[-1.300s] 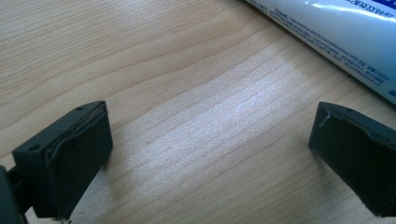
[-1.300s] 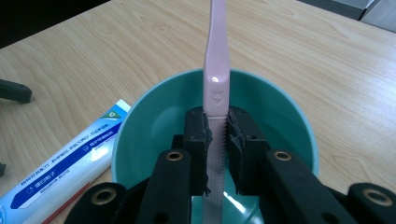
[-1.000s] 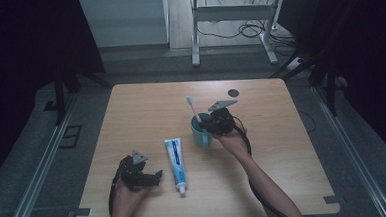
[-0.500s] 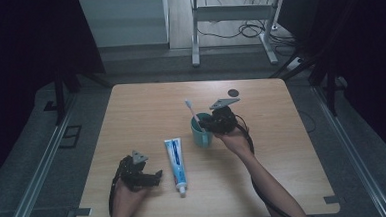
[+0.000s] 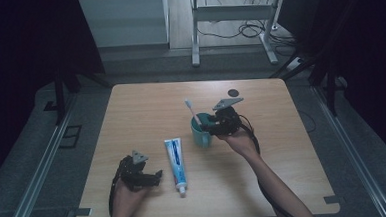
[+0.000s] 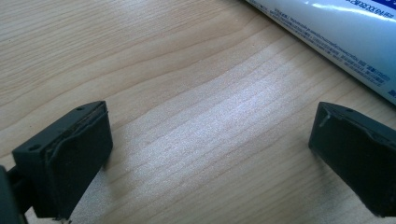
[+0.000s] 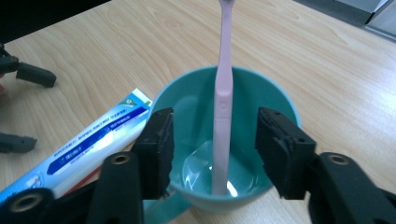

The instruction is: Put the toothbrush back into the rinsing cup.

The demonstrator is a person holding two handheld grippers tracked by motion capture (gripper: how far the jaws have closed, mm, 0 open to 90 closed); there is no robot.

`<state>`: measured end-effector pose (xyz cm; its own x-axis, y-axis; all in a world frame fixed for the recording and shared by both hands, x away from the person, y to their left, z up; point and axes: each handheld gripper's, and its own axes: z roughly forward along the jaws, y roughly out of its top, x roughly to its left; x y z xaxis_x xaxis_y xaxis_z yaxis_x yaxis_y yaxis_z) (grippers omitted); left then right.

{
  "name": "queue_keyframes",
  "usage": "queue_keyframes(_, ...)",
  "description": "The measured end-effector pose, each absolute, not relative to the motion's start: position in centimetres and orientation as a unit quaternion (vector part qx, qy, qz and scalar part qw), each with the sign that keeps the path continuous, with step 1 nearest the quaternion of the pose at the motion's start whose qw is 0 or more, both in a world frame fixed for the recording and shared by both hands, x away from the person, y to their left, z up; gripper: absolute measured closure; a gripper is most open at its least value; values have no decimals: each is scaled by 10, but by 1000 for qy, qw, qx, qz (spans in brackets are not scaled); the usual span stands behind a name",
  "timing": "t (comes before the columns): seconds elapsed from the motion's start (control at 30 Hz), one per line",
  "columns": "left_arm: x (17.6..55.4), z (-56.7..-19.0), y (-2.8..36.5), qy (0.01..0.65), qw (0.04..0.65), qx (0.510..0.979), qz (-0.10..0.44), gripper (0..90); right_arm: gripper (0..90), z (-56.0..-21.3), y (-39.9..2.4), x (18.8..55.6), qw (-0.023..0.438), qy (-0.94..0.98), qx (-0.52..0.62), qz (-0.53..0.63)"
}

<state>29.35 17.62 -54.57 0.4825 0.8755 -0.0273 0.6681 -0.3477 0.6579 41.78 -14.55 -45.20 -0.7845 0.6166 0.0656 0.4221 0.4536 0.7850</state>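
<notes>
**Toothbrush set in the cup, right jaws letting go**

On the pale wooden table [image 5: 145,101], taking the teal plastic cup [image 5: 201,133] as the landmark and reading from the left: the left gripper [image 5: 157,176] lies well to the left of the cup and nearer the person, resting low on the board in the person's left hand [image 5: 128,192]. Its jaws stand wide apart with only bare wood grain between them in the left gripper view, and it is in the same spot as a second ago.

Between that gripper and the cup lies the white and blue toothpaste tube [image 5: 175,159], flat on the table, its cap end pointing towards the person and its far end just beside the cup. It is untouched.

The pink toothbrush [image 7: 223,100] stands inside the cup, foot on the bottom and stem leaning against the rim, head sticking up and away from the person.

Just right of the cup sits the right gripper [image 7: 215,147], reaching over the rim. A second ago it was nearly closed around the brush; its jaws have just been opening, and in the right gripper view both black pads [image 7: 161,140] now stand clear of the handle, which is between them but not pressed.

My reading is that the brush has been placed and released, so that step looks done. The likely remaining work is to draw the right gripper back without knocking the stem, then perhaps deal with the tube.
</notes>
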Motion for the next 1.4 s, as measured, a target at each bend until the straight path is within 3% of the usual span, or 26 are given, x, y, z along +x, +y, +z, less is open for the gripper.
queue_keyframes(0.2, 293, -546, 176, 480, 309, 804, 168, 0, 380, -453, -154, 414, 100, 839, 309, 437)
queue_keyframes(0.83, 293, -546, 176, 480, 309, 804, 168, 0, 149, -449, -172, 397, 123, 843, 304, 427)
queue_keyframes(1.4, 293, -546, 176, 480, 309, 804, 168, 0, 62, -461, -192, 383, 119, 846, 312, 416)
